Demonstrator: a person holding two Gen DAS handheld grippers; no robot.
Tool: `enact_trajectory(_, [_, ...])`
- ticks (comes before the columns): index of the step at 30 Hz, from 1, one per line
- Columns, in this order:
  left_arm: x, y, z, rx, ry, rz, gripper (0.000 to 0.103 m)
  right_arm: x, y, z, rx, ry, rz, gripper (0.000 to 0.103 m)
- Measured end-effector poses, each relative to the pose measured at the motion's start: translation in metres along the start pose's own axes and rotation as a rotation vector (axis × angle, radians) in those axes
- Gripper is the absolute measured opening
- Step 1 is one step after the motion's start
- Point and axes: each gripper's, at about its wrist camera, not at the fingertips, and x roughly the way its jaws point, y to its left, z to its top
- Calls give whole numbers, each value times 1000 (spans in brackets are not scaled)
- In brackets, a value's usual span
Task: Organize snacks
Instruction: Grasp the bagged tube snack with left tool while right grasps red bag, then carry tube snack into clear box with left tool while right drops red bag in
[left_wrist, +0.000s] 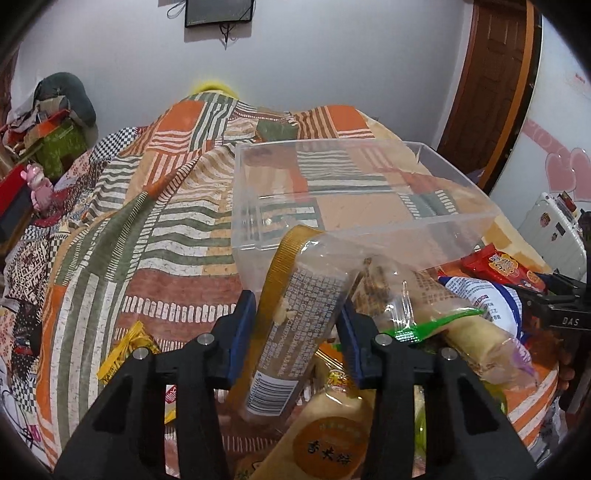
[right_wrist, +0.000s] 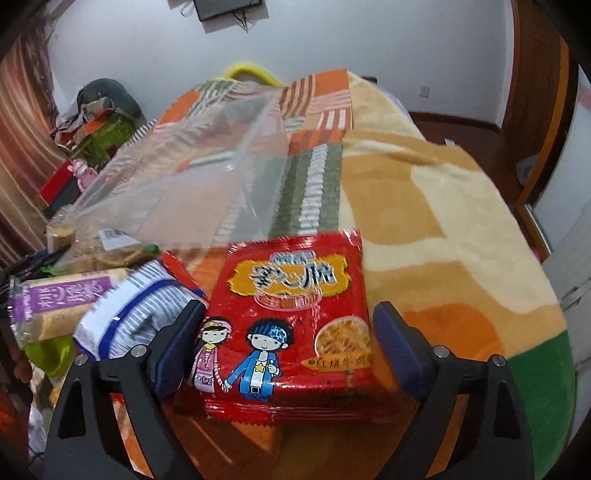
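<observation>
A home bedroom: patchwork bedspread (left_wrist: 155, 229), wooden door (left_wrist: 491, 85), curtain (right_wrist: 22, 147).

— What carried it all?

— A bed under a patchwork blanket (left_wrist: 155, 229) of orange, green and cream stripes, with a yellow-and-orange towel (right_wrist: 443, 206) spread at its right side.

— And directly on it?

— A clear plastic bin (left_wrist: 332, 192) stood on the blanket. Just in front of it lay a heap of snack packets; a red noodle packet (right_wrist: 291, 317) lay flat on the towel, and a yellow wrapper (left_wrist: 125, 350) lay at the heap's left.
</observation>
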Motion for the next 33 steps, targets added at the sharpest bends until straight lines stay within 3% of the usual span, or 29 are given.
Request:
enact_trajectory(10, [-22,13,2,-33,-36,4,36,-11,8,-4,-45,-30,-48,74])
enact_trajectory(11, [-25,14,3,-37,-41,4,35,-15,7,-5,-44,-31,-44,60])
enact_trajectory(12, [-30,15,4,-37,-50,9,35,-16,6,-4,-37,-32,-40,58])
enact_trajectory(21, [-61,16,16,-45,-117,8,34,-44,2,4,-32,-100,-52,58])
enact_trajectory(33, [-101,3,61,-23,-256,-8,34,-78,20,41,-72,-258,-30,58])
